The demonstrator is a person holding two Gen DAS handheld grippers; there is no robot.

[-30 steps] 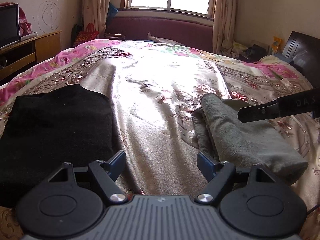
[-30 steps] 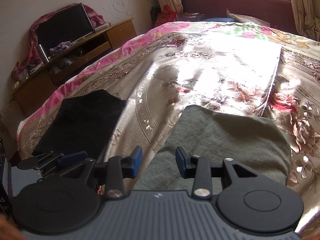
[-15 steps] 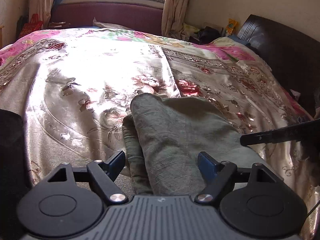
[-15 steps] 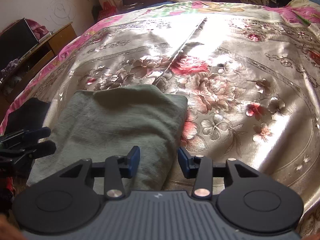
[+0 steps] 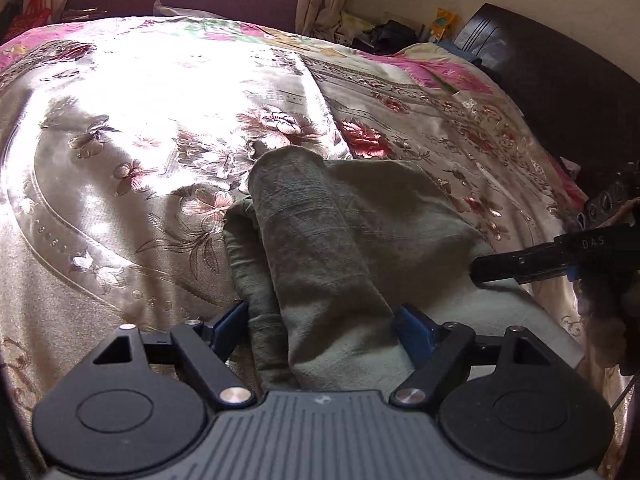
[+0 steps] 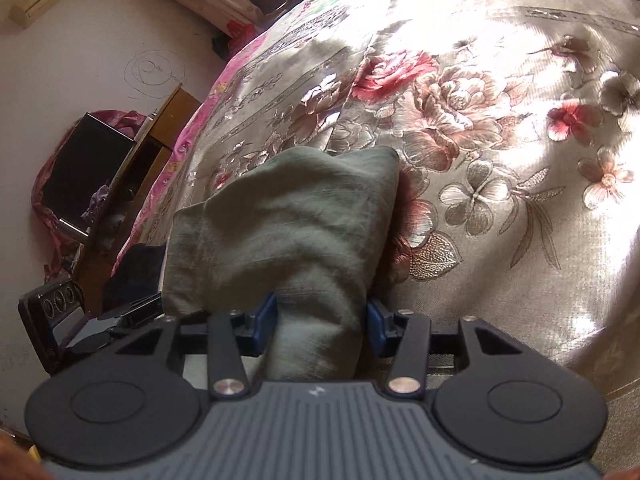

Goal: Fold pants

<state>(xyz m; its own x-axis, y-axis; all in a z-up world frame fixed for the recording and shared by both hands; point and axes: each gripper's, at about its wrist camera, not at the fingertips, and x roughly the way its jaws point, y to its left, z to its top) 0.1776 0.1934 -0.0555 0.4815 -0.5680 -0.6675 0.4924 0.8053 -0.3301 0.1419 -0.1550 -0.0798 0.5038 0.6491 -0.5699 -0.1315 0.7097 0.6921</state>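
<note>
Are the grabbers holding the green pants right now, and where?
The right gripper straddles the green pants at their near edge; grip unclear. The left gripper holds nothing.

There was one pair of grey-green pants (image 5: 344, 240), folded, near the centre of the frame. Two grippers were counted: the left gripper (image 5: 322, 326) at the bottom centre and the right gripper (image 6: 322, 326) likewise in its own view. One bed (image 5: 120, 120) filled the frame, and one black garment (image 6: 134, 276) lay at the lower left.
</note>
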